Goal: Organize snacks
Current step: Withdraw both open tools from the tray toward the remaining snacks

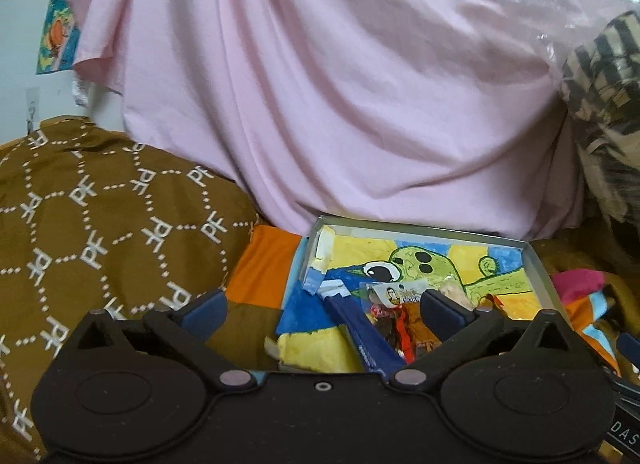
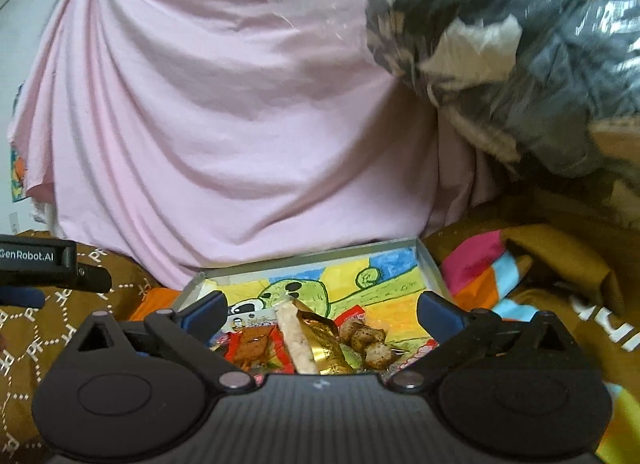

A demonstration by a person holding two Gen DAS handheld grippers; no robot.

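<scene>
A shallow grey box (image 1: 541,276) lined with a bright drawing of a green creature lies on the cloth ahead. In the left wrist view it holds a long blue packet (image 1: 362,330) and a red-and-brown snack packet (image 1: 404,322). My left gripper (image 1: 324,304) stands open over the box's near end, with nothing pressed by its pads. The right wrist view shows the box (image 2: 320,256) with a red packet (image 2: 252,348), a white rice bar (image 2: 294,338), a gold wrapper (image 2: 326,340) and a clear packet of brown lumps (image 2: 370,340). My right gripper (image 2: 320,306) stands open above them and holds nothing.
A draped pink cloth (image 1: 320,84) rises right behind the box. Brown patterned fabric (image 1: 100,224) bulges at the left. A crinkled plastic bag with dark patterned contents (image 2: 500,64) hangs at the upper right. Multicoloured cloth (image 2: 480,272) lies to the right of the box.
</scene>
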